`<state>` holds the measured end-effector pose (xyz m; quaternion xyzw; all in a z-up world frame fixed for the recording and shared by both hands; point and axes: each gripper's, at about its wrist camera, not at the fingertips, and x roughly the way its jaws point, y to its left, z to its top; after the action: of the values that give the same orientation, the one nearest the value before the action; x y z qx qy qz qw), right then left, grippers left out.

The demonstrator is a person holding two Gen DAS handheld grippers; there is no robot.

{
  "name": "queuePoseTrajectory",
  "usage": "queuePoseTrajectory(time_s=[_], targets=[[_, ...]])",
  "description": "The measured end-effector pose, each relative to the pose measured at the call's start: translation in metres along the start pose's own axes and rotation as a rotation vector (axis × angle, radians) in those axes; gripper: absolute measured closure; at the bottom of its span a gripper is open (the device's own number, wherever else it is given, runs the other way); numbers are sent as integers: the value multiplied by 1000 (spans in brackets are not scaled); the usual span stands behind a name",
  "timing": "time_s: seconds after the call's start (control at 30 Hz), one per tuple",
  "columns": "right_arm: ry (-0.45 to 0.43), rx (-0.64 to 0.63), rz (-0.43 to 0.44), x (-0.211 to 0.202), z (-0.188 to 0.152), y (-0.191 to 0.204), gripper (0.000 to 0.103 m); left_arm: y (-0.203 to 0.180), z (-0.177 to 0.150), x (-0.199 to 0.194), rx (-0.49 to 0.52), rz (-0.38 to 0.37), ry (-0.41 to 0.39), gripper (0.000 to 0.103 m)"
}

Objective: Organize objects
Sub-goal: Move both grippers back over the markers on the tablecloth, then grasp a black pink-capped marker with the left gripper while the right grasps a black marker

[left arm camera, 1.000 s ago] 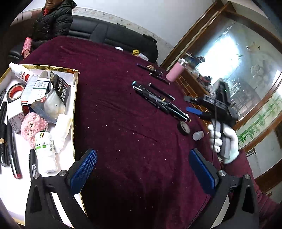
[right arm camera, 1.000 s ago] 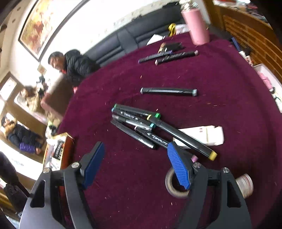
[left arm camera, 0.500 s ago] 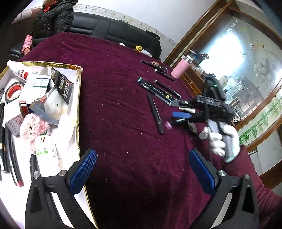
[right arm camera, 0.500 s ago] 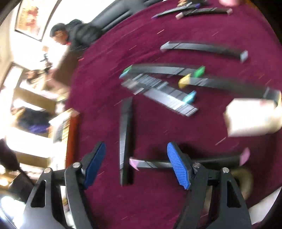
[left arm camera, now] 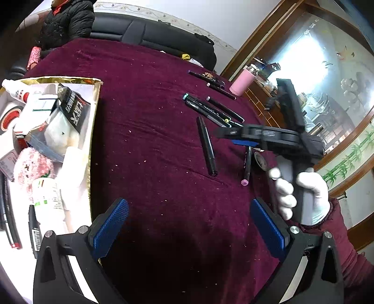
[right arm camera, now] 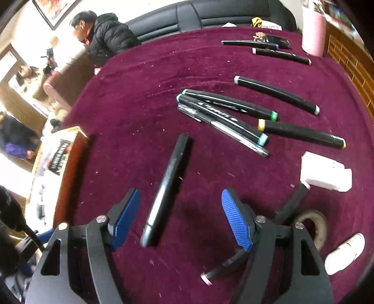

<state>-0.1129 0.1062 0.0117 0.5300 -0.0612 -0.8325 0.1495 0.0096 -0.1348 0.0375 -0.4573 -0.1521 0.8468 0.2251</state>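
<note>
Several black markers point(right arm camera: 224, 112) lie on a maroon tablecloth point(left arm camera: 152, 145). One black pen point(right arm camera: 167, 184) lies apart, pointing toward my right gripper point(right arm camera: 184, 217), which is open and empty, its jaws on either side of the pen's near end. That pen also shows in the left wrist view point(left arm camera: 206, 146). A pink-capped marker point(right arm camera: 224, 266) lies under the right finger. My left gripper point(left arm camera: 189, 224) is open and empty over bare cloth. A gold-rimmed white tray point(left arm camera: 93, 131) at the left holds boxes, bottles, tape and pens.
A white box point(right arm camera: 325, 173), a tape roll point(right arm camera: 315, 226) and a small white bottle point(right arm camera: 343, 252) lie at the right. A pink flask point(left arm camera: 243, 81) stands at the far table edge. A black sofa and a seated person point(left arm camera: 67, 21) are behind.
The right gripper swept in over the markers and knocked two loose; it has since drawn back so the single black pen lies between its open jaws. The left gripper barely moved.
</note>
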Motion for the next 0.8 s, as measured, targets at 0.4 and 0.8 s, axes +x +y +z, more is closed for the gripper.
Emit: queuePoseTrajectory(time_s=[0.4, 0.8], targets=[[10, -80, -209, 29, -9, 35, 91, 4, 9, -1, 0, 33, -17, 1], [-116, 256, 25, -81, -69, -77, 91, -85, 38, 89, 248, 17, 99, 2]])
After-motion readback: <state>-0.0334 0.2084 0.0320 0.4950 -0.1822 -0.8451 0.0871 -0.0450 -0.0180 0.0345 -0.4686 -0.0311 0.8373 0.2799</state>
